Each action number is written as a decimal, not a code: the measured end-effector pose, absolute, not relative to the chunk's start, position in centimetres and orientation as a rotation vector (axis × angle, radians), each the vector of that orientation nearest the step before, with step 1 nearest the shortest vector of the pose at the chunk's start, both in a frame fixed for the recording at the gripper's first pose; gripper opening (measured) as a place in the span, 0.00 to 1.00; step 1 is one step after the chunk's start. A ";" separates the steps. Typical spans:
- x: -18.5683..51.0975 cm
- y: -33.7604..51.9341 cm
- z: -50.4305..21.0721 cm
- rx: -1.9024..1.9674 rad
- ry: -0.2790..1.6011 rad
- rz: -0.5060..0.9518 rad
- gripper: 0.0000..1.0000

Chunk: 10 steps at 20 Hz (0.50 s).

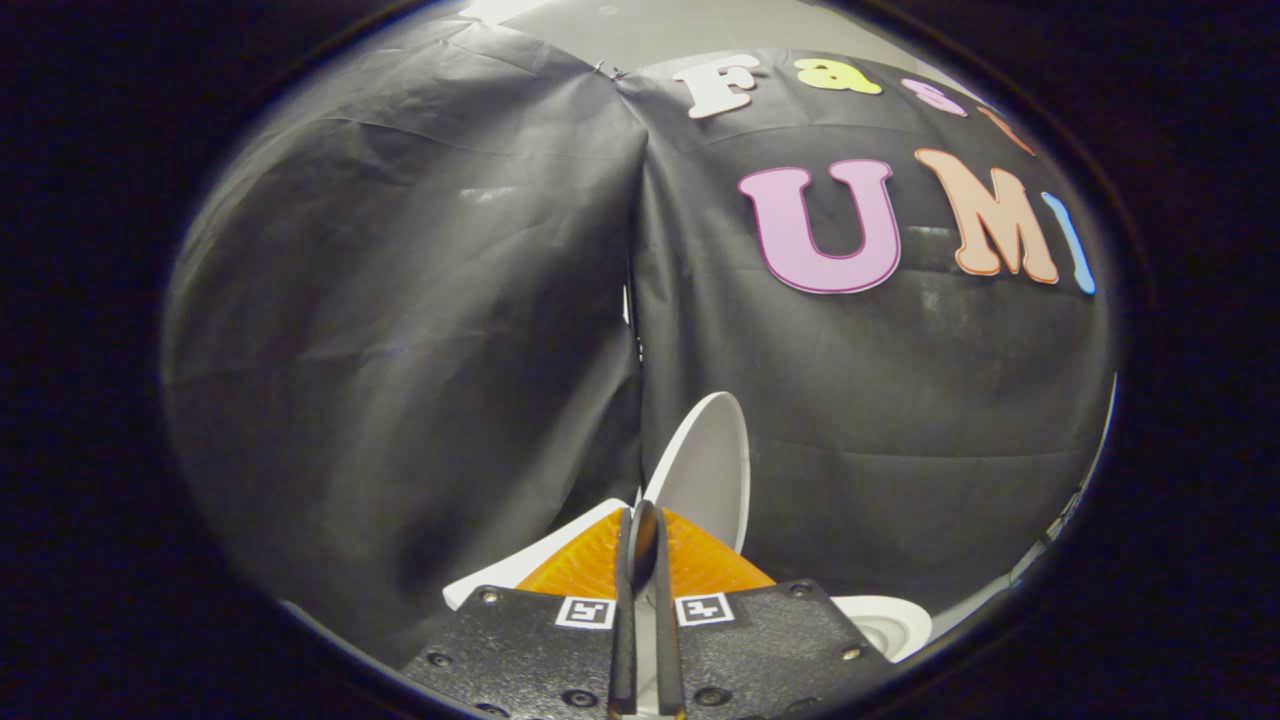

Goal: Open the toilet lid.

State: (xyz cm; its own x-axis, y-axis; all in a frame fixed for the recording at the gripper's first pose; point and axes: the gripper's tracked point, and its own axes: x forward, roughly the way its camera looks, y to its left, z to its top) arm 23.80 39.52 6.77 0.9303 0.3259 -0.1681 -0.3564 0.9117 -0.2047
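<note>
The gripper (641, 540) sits low in the middle of the frame, at the bottom. Its two fingers (624, 600) stand very close together, with just a thin gap between them. A thin dark edge sits in that gap near the tips, and both fingers seem to press on it. It looks like the edge of the lid (705, 470), though it is hard to be sure.

The lid is white and rounded (a bit like a big spoon). It stands up, tilted, just past the fingertips, a little right of the middle and in the lower half of the frame. Its pale inner face looks toward the camera.

A white part of the toilet (885, 620) peeks out at the lower right, beside the gripper body. Another white piece (545, 555) shows at the lower left of the fingers; I cannot tell what part it is.

Behind it all hangs the wall (400, 330), black cloth with folds and a seam running down the middle.
</note>
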 end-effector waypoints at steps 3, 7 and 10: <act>24.1 41.0 6.2 -0.240 0.137 0.384 0.08; 24.3 43.7 5.2 -0.237 0.157 0.431 0.08; 24.6 45.5 4.6 -0.246 0.169 0.453 0.08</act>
